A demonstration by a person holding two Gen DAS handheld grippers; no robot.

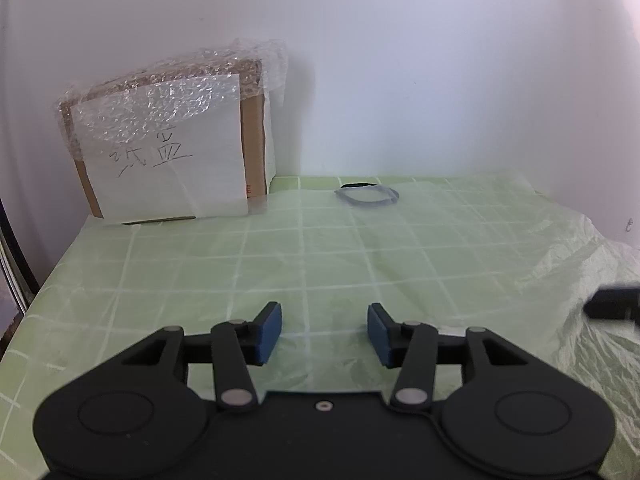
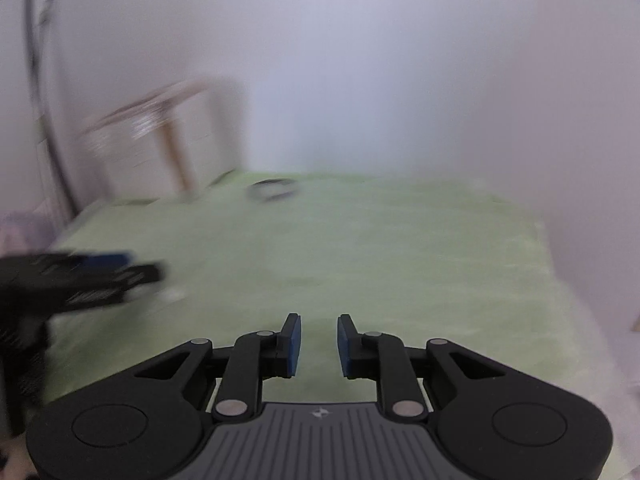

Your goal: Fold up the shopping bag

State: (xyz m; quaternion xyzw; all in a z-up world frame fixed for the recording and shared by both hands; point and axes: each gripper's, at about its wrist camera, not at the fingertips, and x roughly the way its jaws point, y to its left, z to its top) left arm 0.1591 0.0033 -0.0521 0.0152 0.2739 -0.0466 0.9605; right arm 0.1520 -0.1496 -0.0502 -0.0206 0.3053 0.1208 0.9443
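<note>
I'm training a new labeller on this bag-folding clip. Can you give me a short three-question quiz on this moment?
1. True or false: the left gripper is clamped on the shopping bag.
2. What stands at the table's back left corner? A) a kettle B) a cardboard box under bubble wrap C) a stack of plates
3. Fill in: the bag's handle cutout lies at the ___ edge of the table, near the wall.

Key: 1 false, its blue pads stand apart with nothing between them; 2 B; 3 far.
</note>
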